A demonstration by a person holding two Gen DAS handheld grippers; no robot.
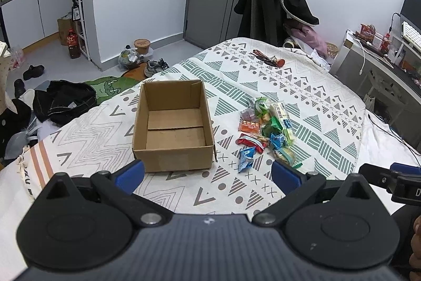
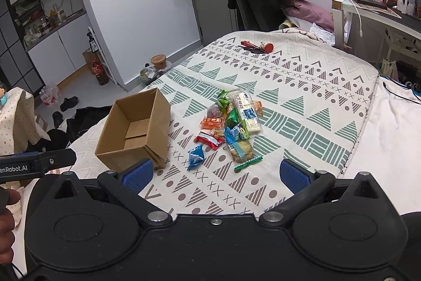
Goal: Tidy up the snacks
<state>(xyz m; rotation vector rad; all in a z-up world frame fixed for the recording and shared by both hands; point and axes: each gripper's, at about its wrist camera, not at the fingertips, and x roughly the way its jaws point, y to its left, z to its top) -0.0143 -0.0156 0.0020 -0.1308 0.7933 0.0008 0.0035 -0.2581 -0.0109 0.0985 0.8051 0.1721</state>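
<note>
left wrist view looks down on a bed with a patterned blanket (image 1: 302, 107), and on it stands an empty cardboard box (image 1: 173, 128), open at the top. i take the box as my landmark. just to the right of the box, apart from it and not touching, lies the pile of snacks (image 1: 265, 128): small packets in blue, red, orange and green, with one long pale pack at the far side of the pile.

the left gripper (image 1: 208, 175) is released, its blue pads wide apart and nothing between them. it hangs in front of the box, on the near side. the right gripper (image 2: 217, 177) is also spread open and empty; in the right wrist view the snacks (image 2: 231, 128) are almost straight ahead of it, and the box (image 2: 136, 128) is ahead and to the left.

so i judge the right gripper is the nearer one for a first pick, and the left one is nearer to the box. the closest packets to it are a blue one (image 2: 196, 156) right of the box's near corner, and a thin green stick (image 2: 248, 163) further right. the stick lies slanted across the line of the jaws, so i think the wrist must turn a little before closing. nothing is in the box yet; the task looks not begun.
</note>
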